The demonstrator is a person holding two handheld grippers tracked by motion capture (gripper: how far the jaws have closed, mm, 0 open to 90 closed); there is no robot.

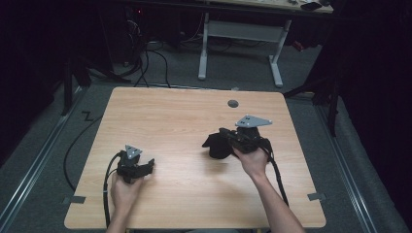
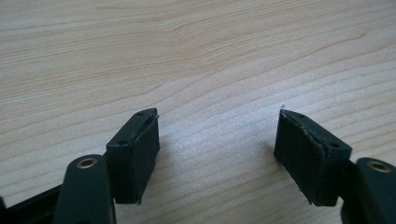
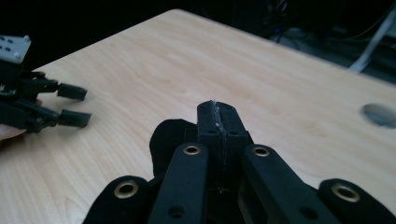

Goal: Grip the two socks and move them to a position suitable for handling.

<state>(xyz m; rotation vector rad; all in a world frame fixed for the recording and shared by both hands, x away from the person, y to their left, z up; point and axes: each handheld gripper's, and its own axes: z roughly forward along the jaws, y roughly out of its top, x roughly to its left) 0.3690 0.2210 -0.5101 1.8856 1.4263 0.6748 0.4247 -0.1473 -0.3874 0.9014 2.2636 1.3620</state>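
Both grippers (image 1: 145, 167) (image 1: 210, 143) mid-table (image 1: 170, 116), edges distant

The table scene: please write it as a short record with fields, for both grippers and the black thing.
table: light wood table, round hole near far edge
left gripper: jaws apart, nothing between them, over bare wood
right gripper: jaws closed together
black object: dark, soft-looking, at the right gripper; whether it is pinched cannot be told

L gripper (image 1: 145, 167) on table (image 1: 184, 121) front-left; R gripper (image 1: 214, 143) right, w/ black object (image 1: 217, 148).
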